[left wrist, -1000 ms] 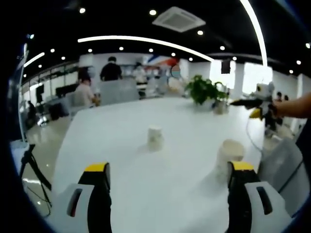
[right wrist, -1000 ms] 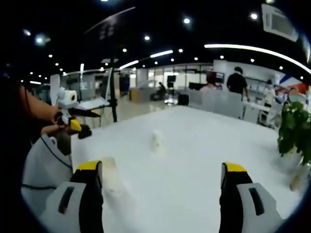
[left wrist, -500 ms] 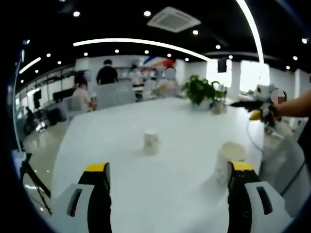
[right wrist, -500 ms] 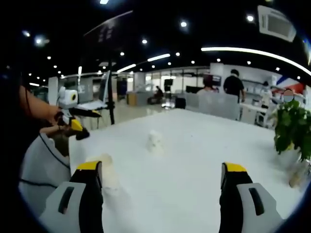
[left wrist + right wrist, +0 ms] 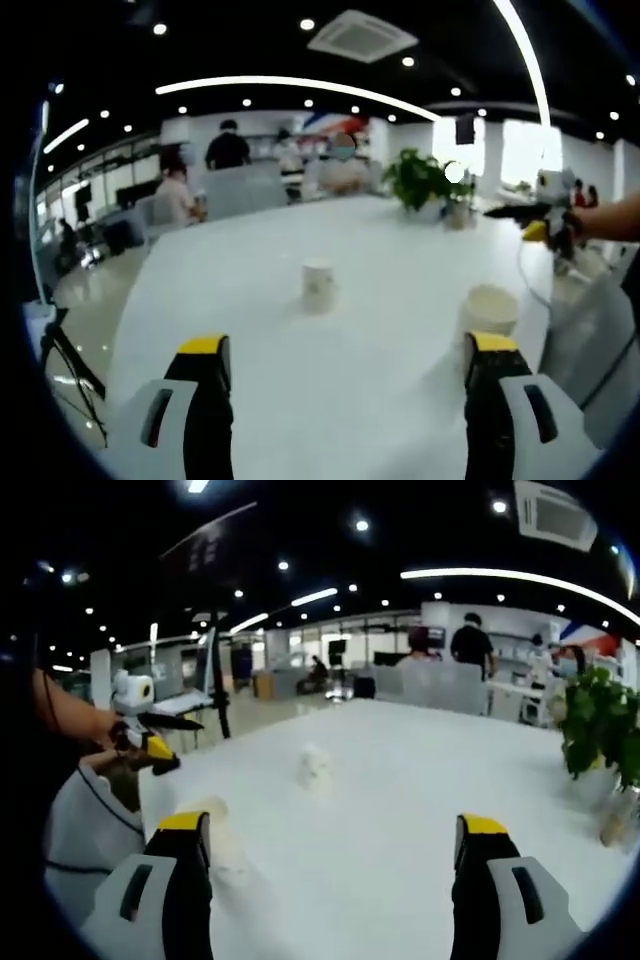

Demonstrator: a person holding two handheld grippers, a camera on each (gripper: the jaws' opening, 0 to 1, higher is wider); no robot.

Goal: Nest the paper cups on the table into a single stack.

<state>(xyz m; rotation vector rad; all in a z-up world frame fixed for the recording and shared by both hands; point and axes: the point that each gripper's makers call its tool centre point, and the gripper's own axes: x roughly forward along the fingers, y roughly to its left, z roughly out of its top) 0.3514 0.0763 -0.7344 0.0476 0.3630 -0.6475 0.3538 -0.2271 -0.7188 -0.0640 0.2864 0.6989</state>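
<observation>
Where the left gripper view looks along its own tongs, both yellow-tipped jaws stand wide apart over the white desk with nothing between them. One paper cup stands upright out in the middle of the desk, ahead of the tongs and apart from everything else. A second cup sits nearer the desk's right edge, just above the tip of the right-hand jaw — whether it touches the jaw cannot be told. Farther back a potted plant stands on the desk, and people sit and stand behind it under the ceiling lights. At the right of this view a forearm holds the other tongs out over the desk's edge. In the right gripper view the right tongs are likewise spread wide and hold nothing, hanging above the desk. The far cup shows blurred near the middle of the desk, and the near cup lies close beside the left-hand jaw, too smeared to say how it stands. The plant is at the right, and at the left a hand holds the left tongs — their spread is too small to judge from here.
</observation>
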